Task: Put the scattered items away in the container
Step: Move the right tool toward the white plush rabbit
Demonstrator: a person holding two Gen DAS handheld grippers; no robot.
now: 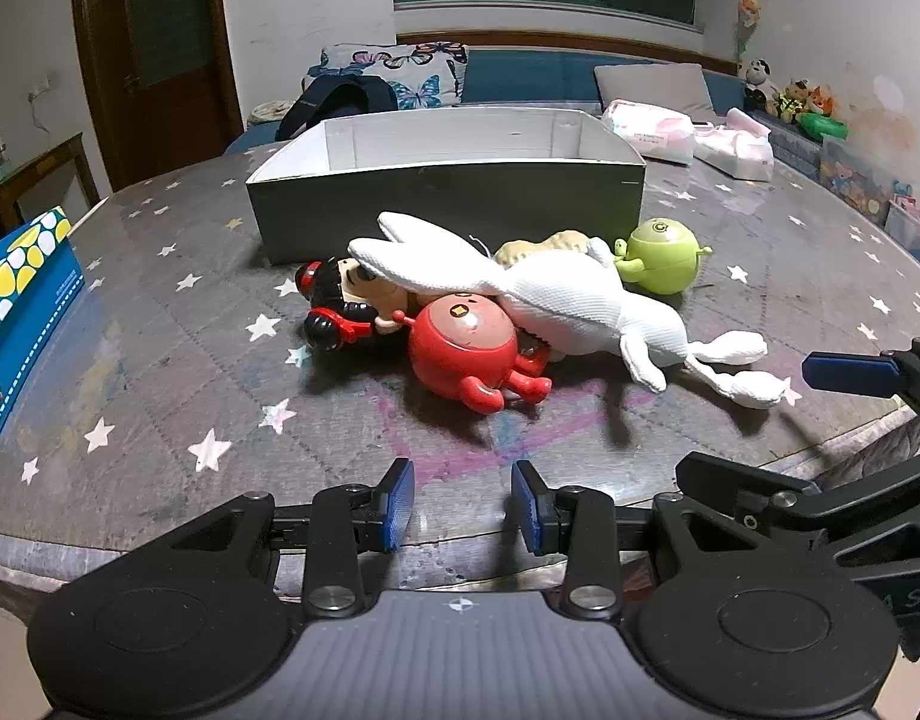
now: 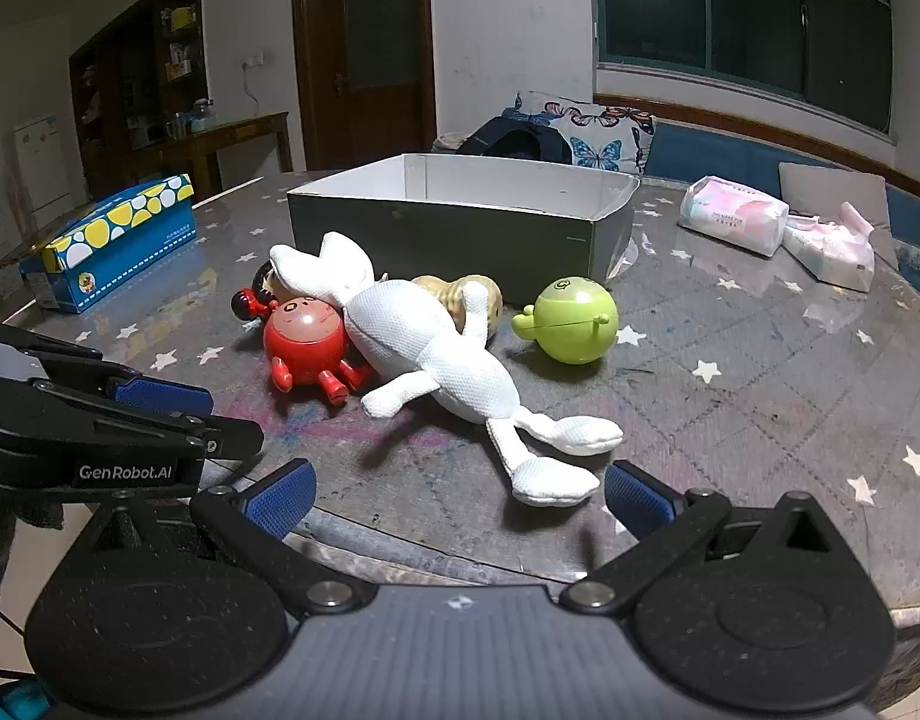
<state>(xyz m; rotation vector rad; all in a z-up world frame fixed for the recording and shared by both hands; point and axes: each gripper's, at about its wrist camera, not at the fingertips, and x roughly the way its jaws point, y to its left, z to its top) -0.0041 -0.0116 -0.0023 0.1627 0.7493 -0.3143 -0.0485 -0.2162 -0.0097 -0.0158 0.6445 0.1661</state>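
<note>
- The scattered toys lay in a heap at the centre of both views, just in front of the container [image 1: 444, 189], a grey open box with a white inside that looked bare as far as its walls allowed.
- A white plush rabbit [image 1: 556, 306] sprawled over the pile, touching a red round toy [image 1: 463, 348]; a green round toy [image 2: 571, 319] sat just beside the box's near corner, right of centre.
- Under the rabbit, a black-and-red figure [image 1: 333, 306] and a tan object [image 2: 460, 294] were mostly covered and hard to identify.
- The left tongs [image 1: 463, 507] were released with a modest gap, grasping nothing, low over the surface [image 1: 159, 360].
- The right tongs [image 2: 456, 501] were spread wide and likewise bare, near the rabbit's feet.
- Judged from this, no item was yet stowed; the first pickup was in hand.
- The next move probably called for closing on the rabbit's leg and lifting it clear without dragging the toys beneath.
</note>
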